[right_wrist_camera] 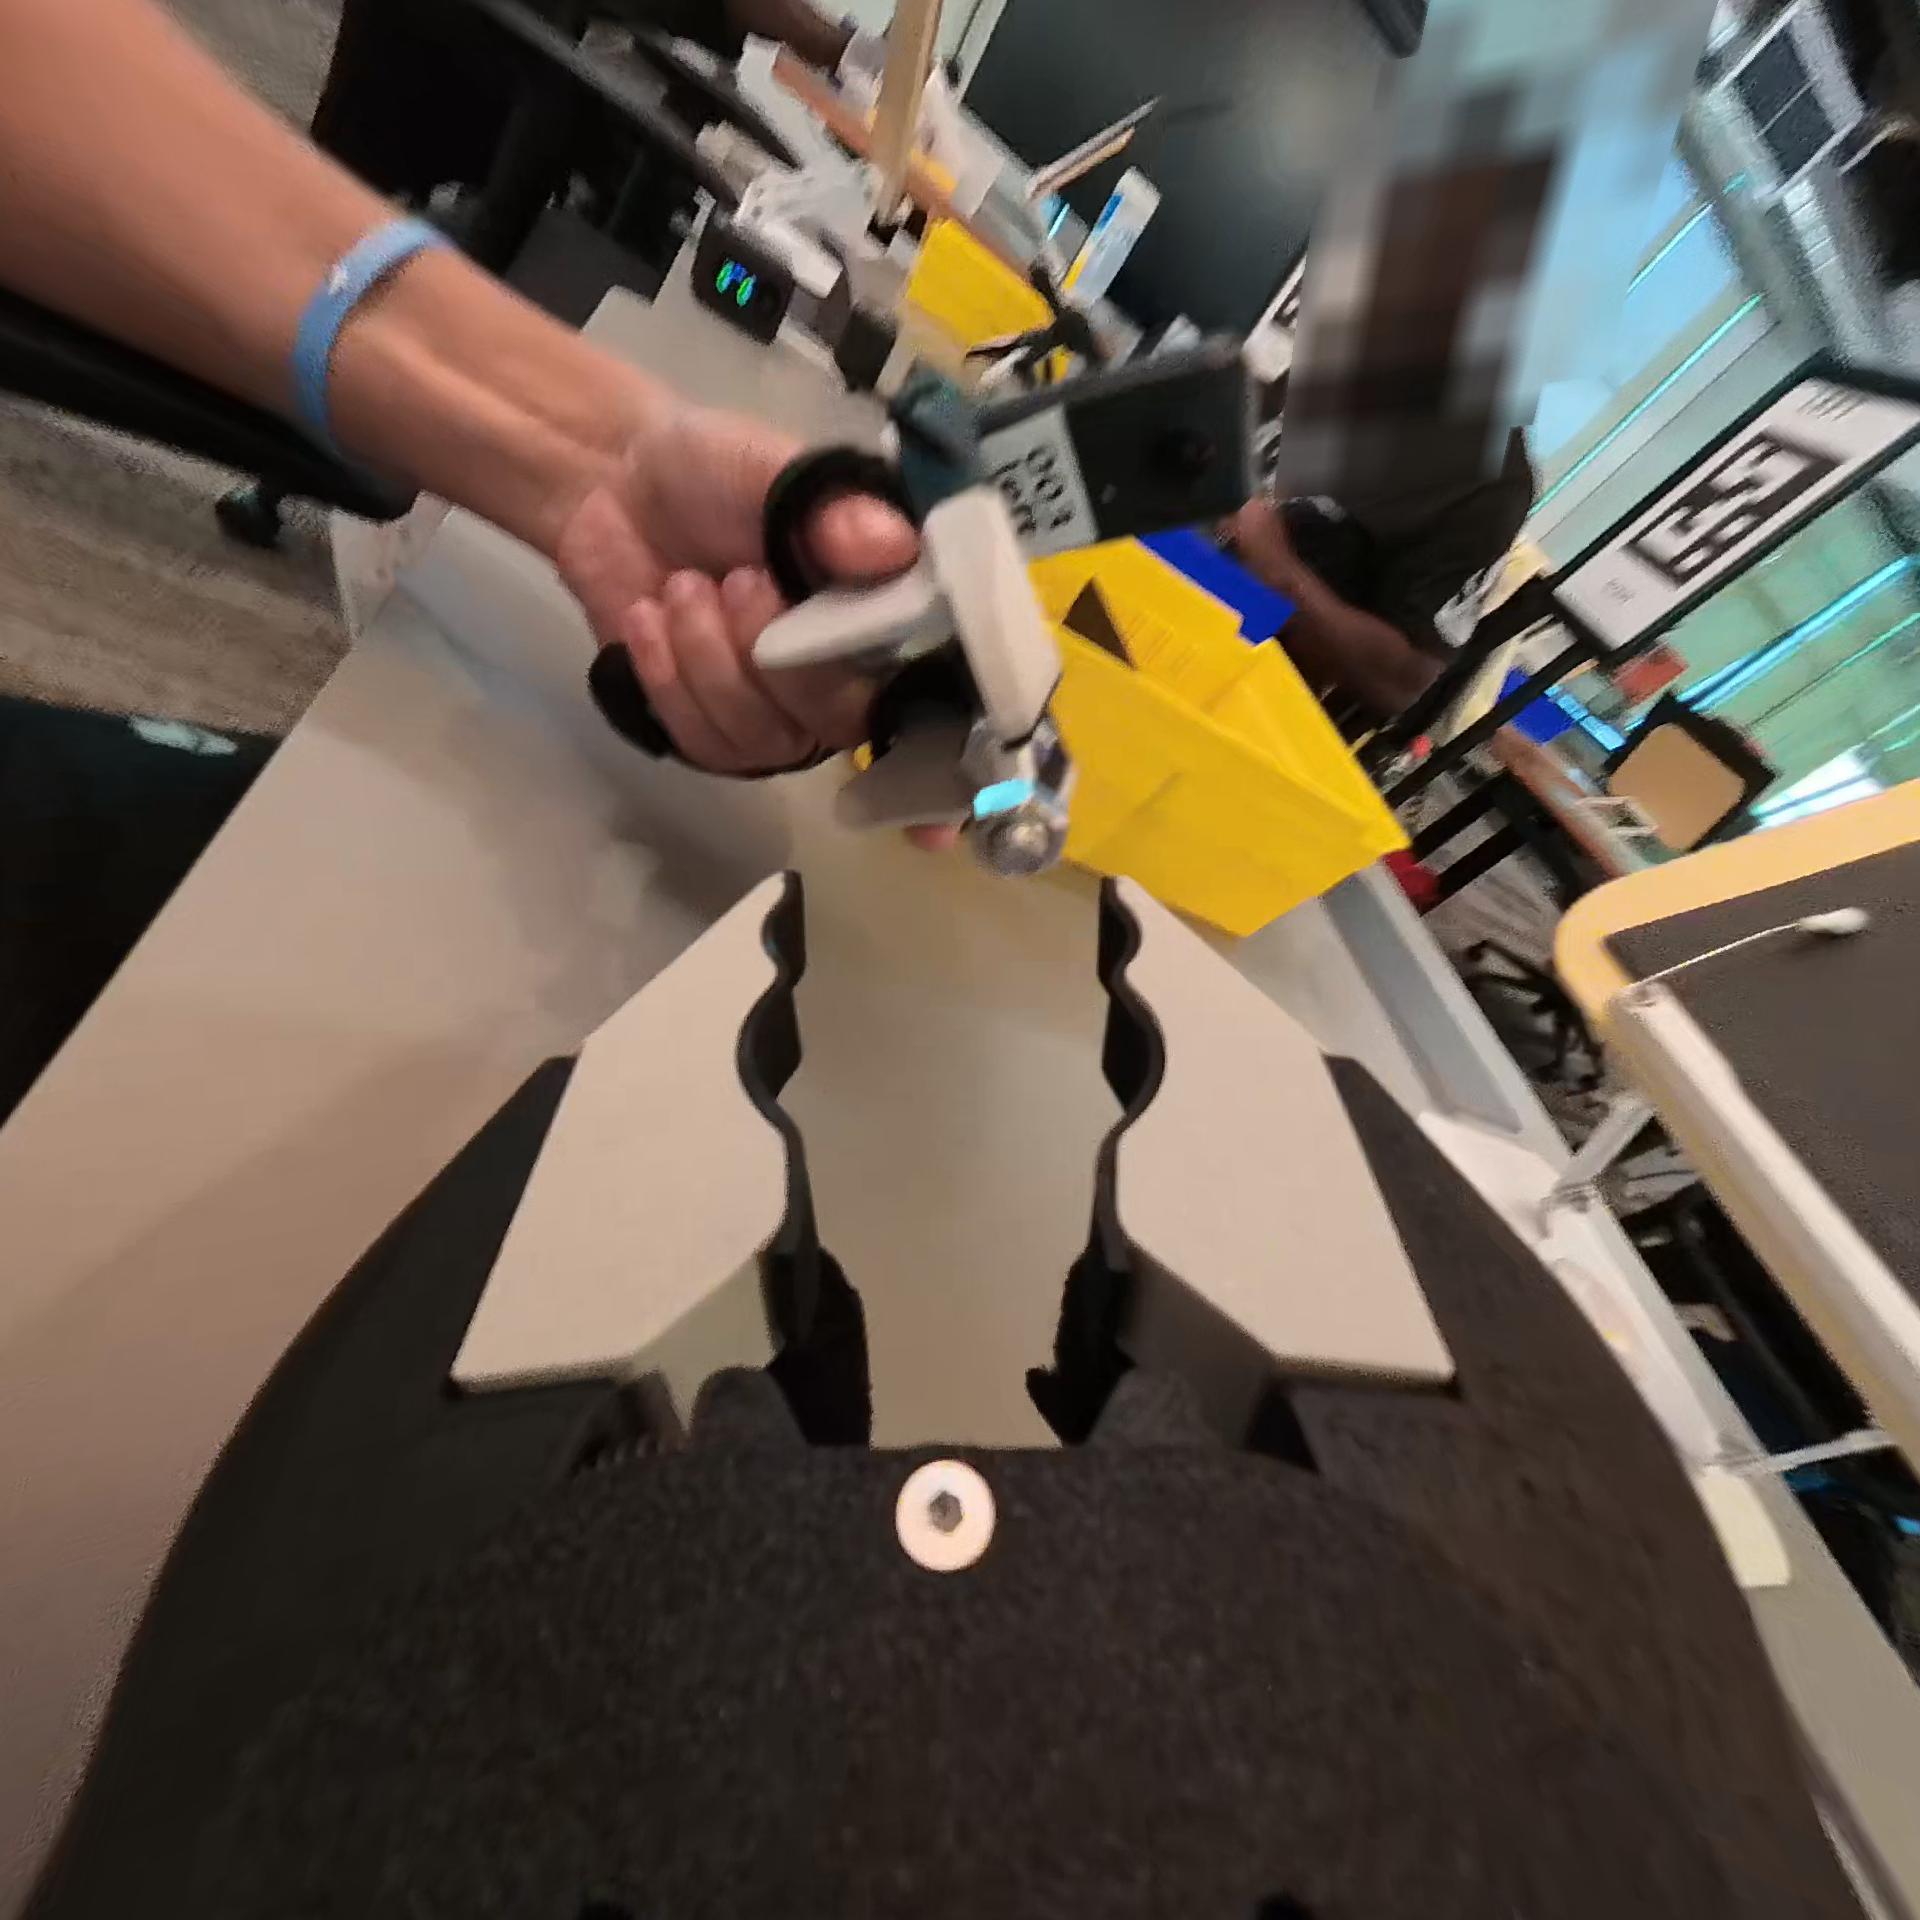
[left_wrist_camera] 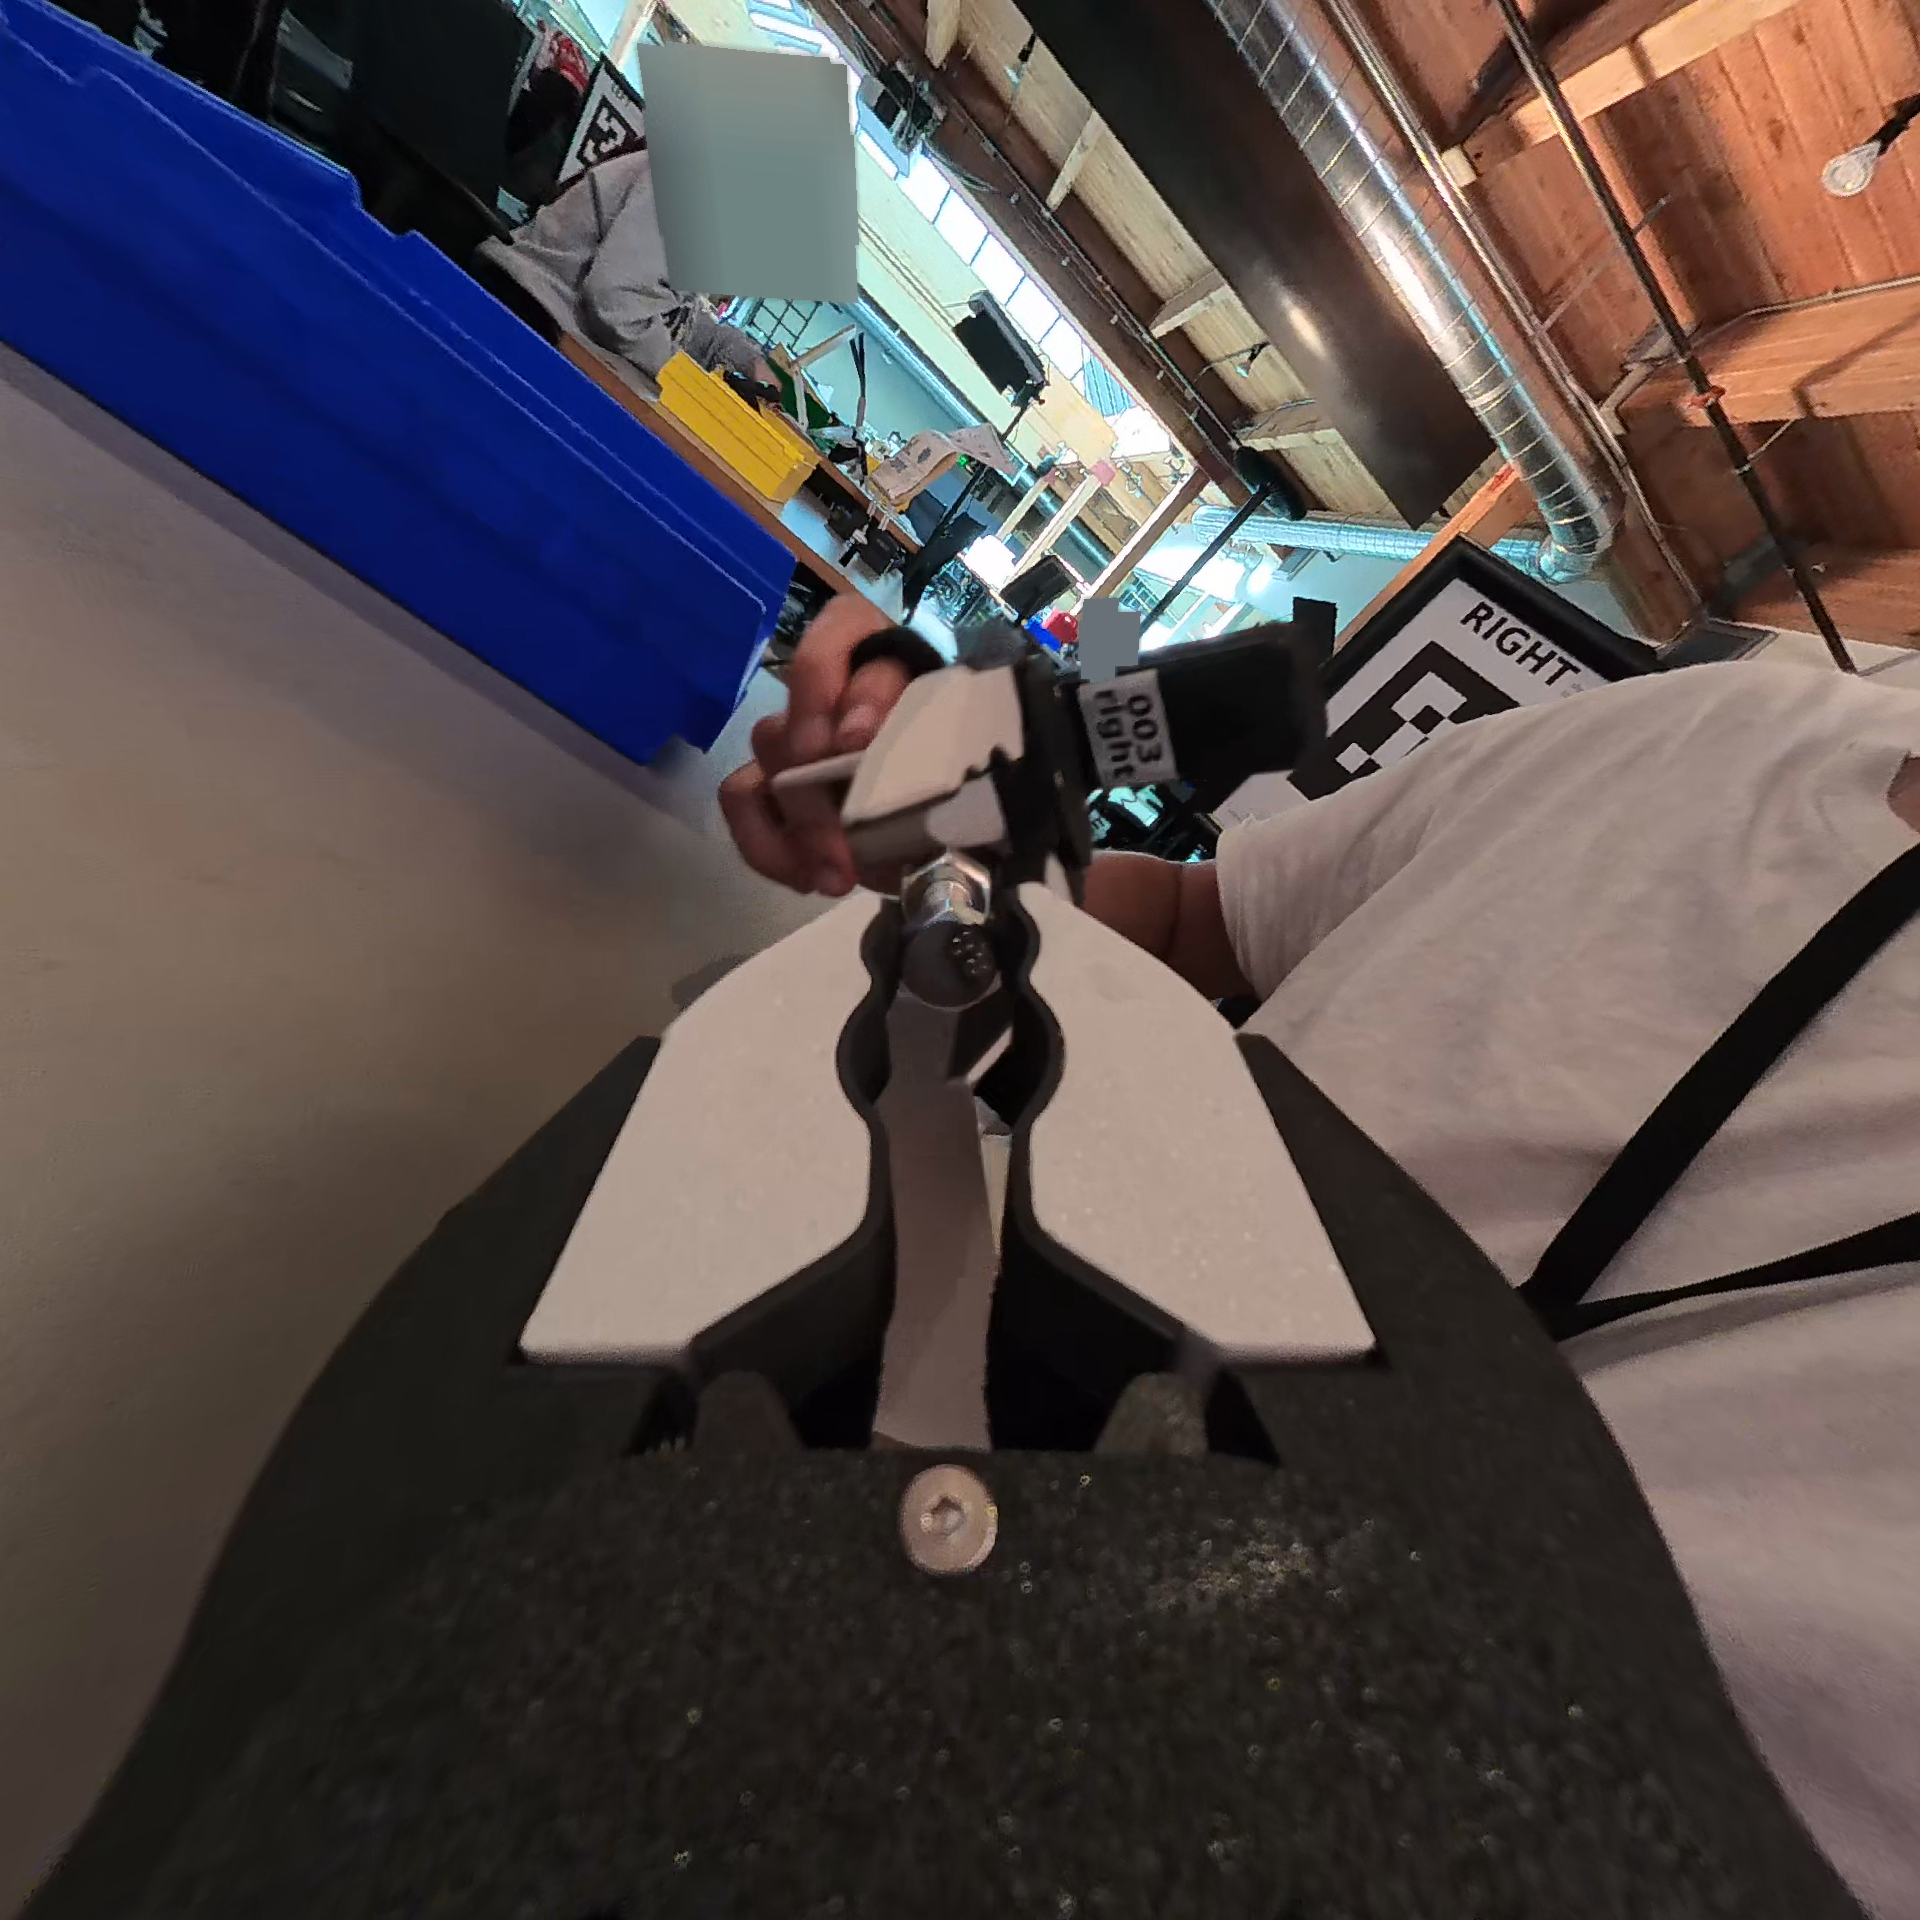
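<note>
My left gripper (left_wrist_camera: pixel 954 925) is shut on the head of a silver hex bolt (left_wrist_camera: pixel 951 966) and holds it in the air above the table. A silver nut (left_wrist_camera: pixel 945 899) sits on the bolt's thread just beyond my fingertips. In the right wrist view the left gripper (right_wrist_camera: pixel 997 790) holds the bolt and nut (right_wrist_camera: pixel 1018 821) in front of a yellow bin. My right gripper (right_wrist_camera: pixel 948 914) is open wide with nothing between its pads. Its fingertips are just short of the nut. One of its white fingers (left_wrist_camera: pixel 925 758) shows close above the nut in the left wrist view.
A blue bin (left_wrist_camera: pixel 364 364) stands on the pale table (left_wrist_camera: pixel 260 831) at the left. A yellow bin (right_wrist_camera: pixel 1195 769) stands near the table's far edge. A person in a white shirt (left_wrist_camera: pixel 1558 1039) holds both grippers. A black-topped table with a yellow rim (right_wrist_camera: pixel 1766 1039) is at the right. Only a small space, under 4 cm, lies between the two pairs of fingers.
</note>
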Tool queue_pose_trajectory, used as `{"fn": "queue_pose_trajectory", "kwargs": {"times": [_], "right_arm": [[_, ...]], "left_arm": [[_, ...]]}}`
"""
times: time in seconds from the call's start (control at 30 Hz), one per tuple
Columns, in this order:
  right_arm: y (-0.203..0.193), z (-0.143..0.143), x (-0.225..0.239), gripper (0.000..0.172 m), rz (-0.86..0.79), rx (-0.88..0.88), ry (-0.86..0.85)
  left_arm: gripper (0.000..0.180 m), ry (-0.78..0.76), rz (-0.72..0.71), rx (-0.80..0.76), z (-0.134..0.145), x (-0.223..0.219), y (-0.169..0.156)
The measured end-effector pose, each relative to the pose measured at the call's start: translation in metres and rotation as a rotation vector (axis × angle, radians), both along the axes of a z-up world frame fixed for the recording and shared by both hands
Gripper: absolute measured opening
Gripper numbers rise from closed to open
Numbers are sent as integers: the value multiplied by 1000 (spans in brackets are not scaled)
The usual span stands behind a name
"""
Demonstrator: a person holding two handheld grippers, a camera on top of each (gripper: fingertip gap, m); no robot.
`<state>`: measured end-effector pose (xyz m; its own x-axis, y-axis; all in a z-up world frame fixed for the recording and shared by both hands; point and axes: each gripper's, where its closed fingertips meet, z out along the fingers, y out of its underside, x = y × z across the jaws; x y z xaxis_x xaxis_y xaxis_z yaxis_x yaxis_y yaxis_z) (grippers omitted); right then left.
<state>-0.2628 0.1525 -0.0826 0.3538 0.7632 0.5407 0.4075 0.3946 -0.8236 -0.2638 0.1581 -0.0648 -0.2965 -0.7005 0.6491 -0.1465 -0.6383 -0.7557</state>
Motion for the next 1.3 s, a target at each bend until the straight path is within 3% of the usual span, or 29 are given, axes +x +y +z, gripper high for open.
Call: {"fn": "queue_pose_trajectory", "kwargs": {"times": [0.13, 0.43, 0.7, 1.0, 1.23, 1.3], "right_arm": [[-10, 16, -5, 55, 34, 59, 41], [-4, -27, -10, 55, 30, -41, -64], [-6, 22, -3, 53, 10, 30, 69], [-5, -28, -13, 54, 19, -72, -57], [-5, 21, -3, 51, -3, 8, 91], [-9, 24, -6, 51, 14, 12, 98]], "left_arm": [[17, 30, 10, -16, -6, 1, 4], [17, -38, -16, -7, 7, 0, -3], [17, 16, 8, -14, -3, 1, 3], [17, -50, -13, -8, 10, -2, -3], [17, 2, 5, -1, 0, 0, 1], [17, 7, 1, 1, -1, 1, 0]]}}
